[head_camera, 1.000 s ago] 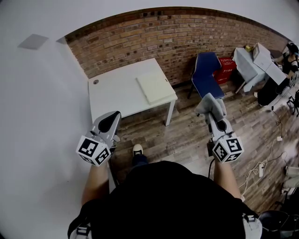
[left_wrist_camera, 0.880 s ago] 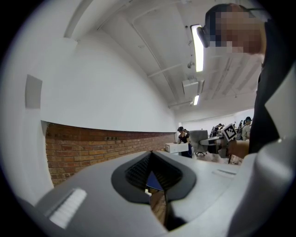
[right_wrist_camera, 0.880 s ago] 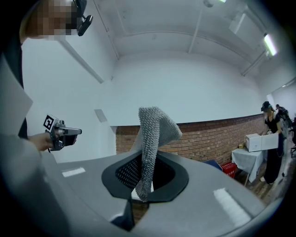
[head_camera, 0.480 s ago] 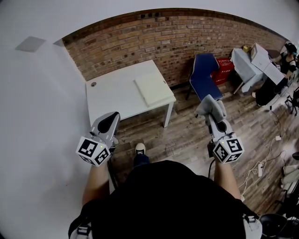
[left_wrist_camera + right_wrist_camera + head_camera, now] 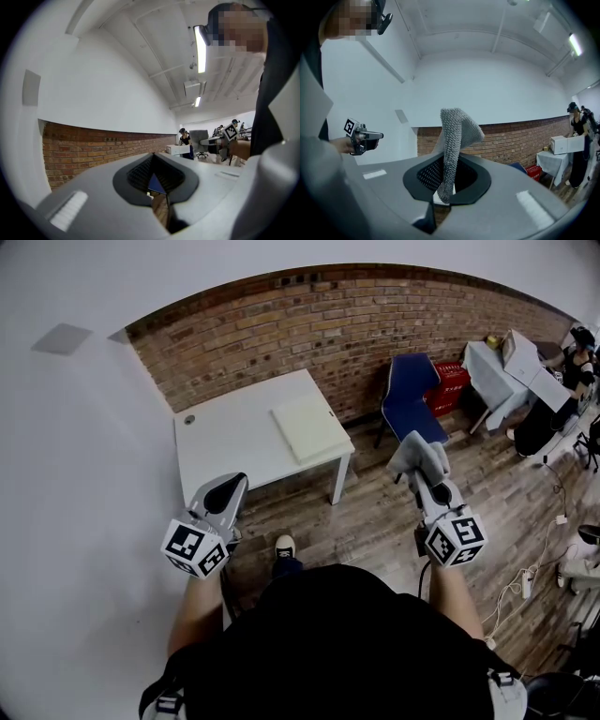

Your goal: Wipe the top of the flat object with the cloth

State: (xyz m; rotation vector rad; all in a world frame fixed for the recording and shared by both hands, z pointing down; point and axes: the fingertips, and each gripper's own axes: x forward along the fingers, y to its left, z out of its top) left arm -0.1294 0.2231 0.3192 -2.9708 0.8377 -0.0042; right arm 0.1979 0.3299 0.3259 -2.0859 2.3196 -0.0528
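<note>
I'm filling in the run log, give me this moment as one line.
wipe: not started | right gripper: shut on cloth | left gripper: shut, empty | flat object: on table, no contact

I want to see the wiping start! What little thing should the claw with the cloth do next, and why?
Probably step closer and carry the right claw, shut on the gray cloth, toward the cream flat object on the white table. The cloth is gripped, but the table stands well ahead of it.
</note>
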